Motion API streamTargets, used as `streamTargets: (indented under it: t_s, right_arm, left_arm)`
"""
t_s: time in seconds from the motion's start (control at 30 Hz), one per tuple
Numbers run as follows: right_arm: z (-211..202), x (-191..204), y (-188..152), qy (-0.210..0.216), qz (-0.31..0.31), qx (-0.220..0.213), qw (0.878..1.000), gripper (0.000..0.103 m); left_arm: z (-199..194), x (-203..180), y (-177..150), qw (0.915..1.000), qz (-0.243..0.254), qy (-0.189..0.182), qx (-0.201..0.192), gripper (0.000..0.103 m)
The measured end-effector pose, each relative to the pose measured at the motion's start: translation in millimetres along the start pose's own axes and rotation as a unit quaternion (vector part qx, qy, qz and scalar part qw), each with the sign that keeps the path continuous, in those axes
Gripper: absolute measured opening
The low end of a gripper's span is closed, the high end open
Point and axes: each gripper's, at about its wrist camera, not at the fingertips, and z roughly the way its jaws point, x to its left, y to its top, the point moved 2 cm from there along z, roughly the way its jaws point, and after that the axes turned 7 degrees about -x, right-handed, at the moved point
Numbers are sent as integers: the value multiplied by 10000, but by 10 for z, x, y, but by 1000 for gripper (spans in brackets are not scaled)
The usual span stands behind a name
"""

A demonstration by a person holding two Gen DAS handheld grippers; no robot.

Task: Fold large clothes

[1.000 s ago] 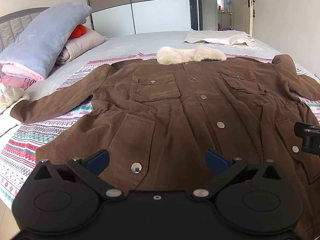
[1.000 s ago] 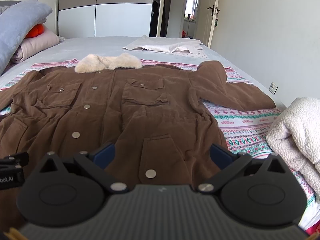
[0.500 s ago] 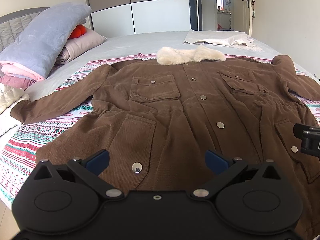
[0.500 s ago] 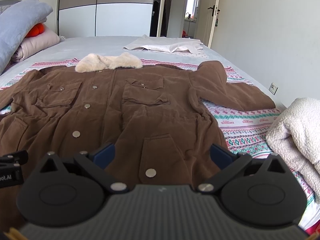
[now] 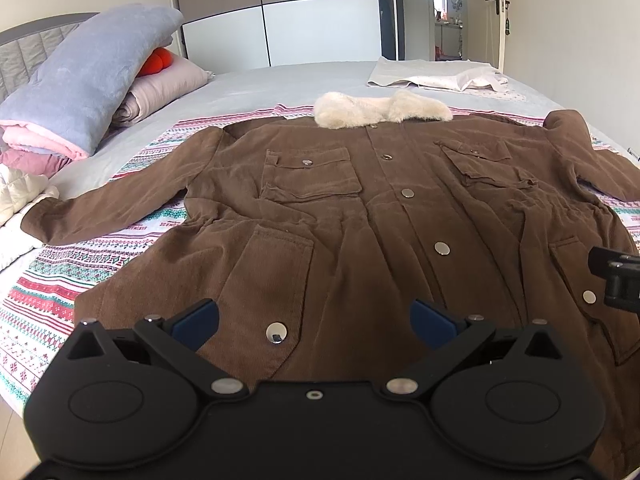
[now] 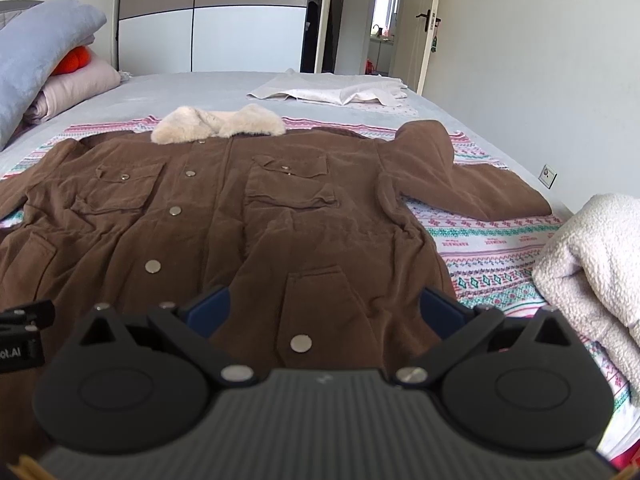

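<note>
A large brown coat with a cream fur collar lies flat, front up and buttoned, on a patterned sheet on the bed; it also shows in the right wrist view. Both sleeves are spread out to the sides. My left gripper is open and empty above the coat's lower left hem. My right gripper is open and empty above the lower right hem. Each gripper's body shows at the edge of the other's view.
Stacked pillows and folded blankets lie at the left near the headboard. A white garment lies at the bed's far side. A cream fleece lies at the right edge. A wardrobe and an open door stand behind.
</note>
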Motion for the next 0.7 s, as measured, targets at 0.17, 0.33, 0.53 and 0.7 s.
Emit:
streamTargets:
  t_s: [0.17, 0.33, 0.53, 0.7]
  right_arm:
    - [6, 8, -1, 10, -34, 26, 10000, 103]
    - [8, 15, 3, 8, -40, 34, 10000, 103]
    - [-20, 5, 10, 10, -58, 25, 10000, 103]
    - [-89, -29, -44, 2, -198, 47, 9998, 103]
  left_arm:
    - [-2, 8, -2, 10000, 8, 0, -4, 103]
    - [-5, 8, -1, 10000, 11, -3, -5, 103]
    - [-33, 27, -5, 10000, 26, -29, 35, 103]
    - [-73, 59, -52, 9999, 63, -12, 96, 103]
